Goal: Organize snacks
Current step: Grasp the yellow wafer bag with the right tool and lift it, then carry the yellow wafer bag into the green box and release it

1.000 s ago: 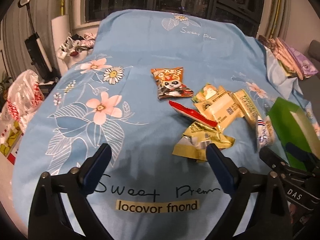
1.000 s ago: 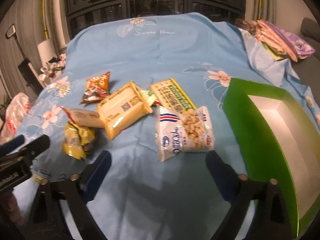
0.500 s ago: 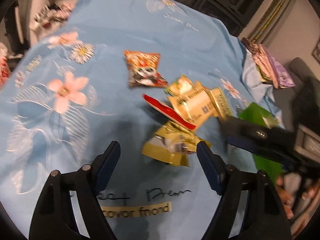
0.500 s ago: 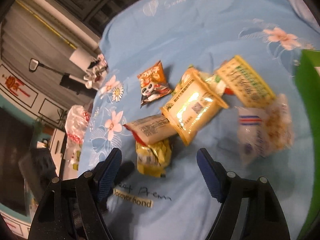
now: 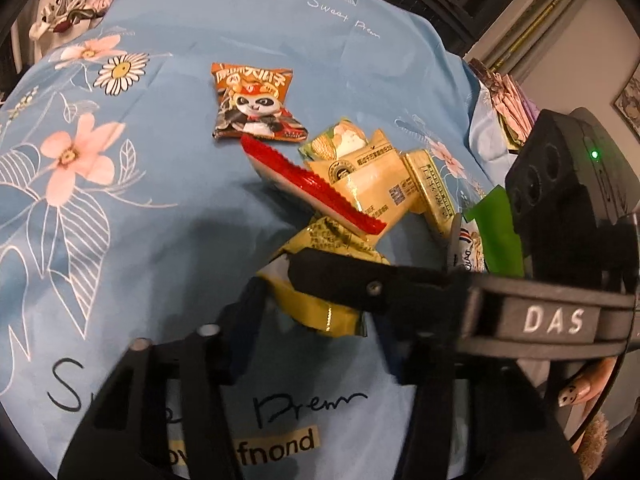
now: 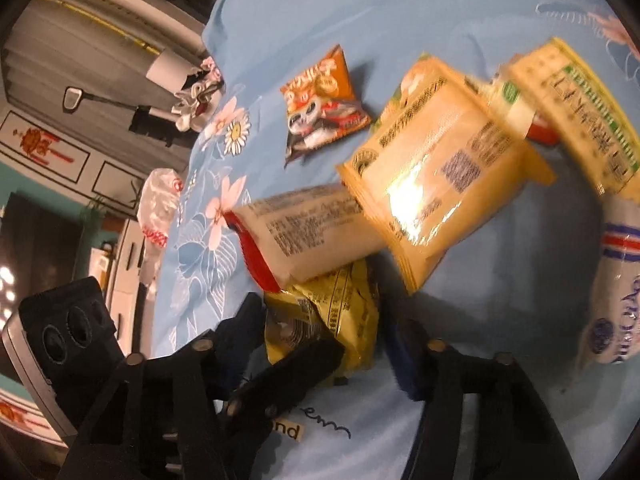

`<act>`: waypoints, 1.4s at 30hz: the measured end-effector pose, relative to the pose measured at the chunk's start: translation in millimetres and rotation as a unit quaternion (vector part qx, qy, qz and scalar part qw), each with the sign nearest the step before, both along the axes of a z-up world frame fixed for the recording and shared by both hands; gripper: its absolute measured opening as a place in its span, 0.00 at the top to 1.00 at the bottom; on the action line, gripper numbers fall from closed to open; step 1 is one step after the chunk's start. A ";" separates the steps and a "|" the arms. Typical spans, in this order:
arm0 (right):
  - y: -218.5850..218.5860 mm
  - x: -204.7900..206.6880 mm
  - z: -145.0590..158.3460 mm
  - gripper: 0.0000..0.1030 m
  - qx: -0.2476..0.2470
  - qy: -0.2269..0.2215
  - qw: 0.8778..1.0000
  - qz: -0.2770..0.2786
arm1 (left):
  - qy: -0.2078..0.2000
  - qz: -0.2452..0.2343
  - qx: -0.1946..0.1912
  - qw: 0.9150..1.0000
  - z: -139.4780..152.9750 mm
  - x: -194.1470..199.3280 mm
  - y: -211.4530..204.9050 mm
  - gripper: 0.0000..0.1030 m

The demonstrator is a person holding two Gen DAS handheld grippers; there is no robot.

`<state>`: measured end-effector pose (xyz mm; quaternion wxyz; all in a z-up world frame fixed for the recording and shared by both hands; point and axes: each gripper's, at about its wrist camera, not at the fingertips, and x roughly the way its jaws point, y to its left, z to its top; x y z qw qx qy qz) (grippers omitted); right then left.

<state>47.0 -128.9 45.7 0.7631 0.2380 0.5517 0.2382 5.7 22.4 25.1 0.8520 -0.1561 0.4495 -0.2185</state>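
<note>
A crumpled yellow snack packet (image 5: pixel 320 312) (image 6: pixel 340 320) lies on the blue floral cloth (image 5: pixel 140 220) at the near end of a pile of snacks. My left gripper (image 5: pixel 316 336) is open, its jaws either side of the packet. My right gripper (image 6: pixel 324 336) is open too and straddles the same packet from the other side; its finger (image 5: pixel 360 284) crosses over the packet in the left wrist view. Behind lie a red-edged white packet (image 6: pixel 304 236), a large golden packet (image 6: pixel 436 188) and an orange panda packet (image 5: pixel 252 100).
A green box (image 5: pixel 496 232) stands right of the pile, partly hidden by the right gripper's body. A white peanut packet (image 6: pixel 616 288) and a yellow-green cracker packet (image 6: pixel 576 112) lie to the right. Folded cloths (image 5: pixel 508 100) sit at the far right.
Both grippers have moved in toward the yellow packet from opposite sides and now overlap above it. Both stay open. The snacks have not moved.
</note>
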 end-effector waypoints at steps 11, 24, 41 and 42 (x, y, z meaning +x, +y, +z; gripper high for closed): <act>-23.5 -25.2 30.1 0.47 0.047 -0.035 0.998 -0.024 | -0.055 -0.018 0.006 0.998 39.4 -32.4 -10.3 0.57; -79.7 -74.6 99.1 0.47 0.021 -0.123 0.987 -0.098 | -0.145 -0.094 0.015 0.985 99.2 -68.1 -73.7 0.64; -196.2 -106.3 120.0 0.46 0.023 -0.170 0.957 -0.235 | -0.187 -0.195 0.001 0.963 125.8 -70.1 -195.3 0.66; -203.5 -108.1 119.0 0.46 0.024 -0.170 0.955 -0.242 | -0.187 -0.200 0.001 0.962 125.9 -69.6 -201.9 0.66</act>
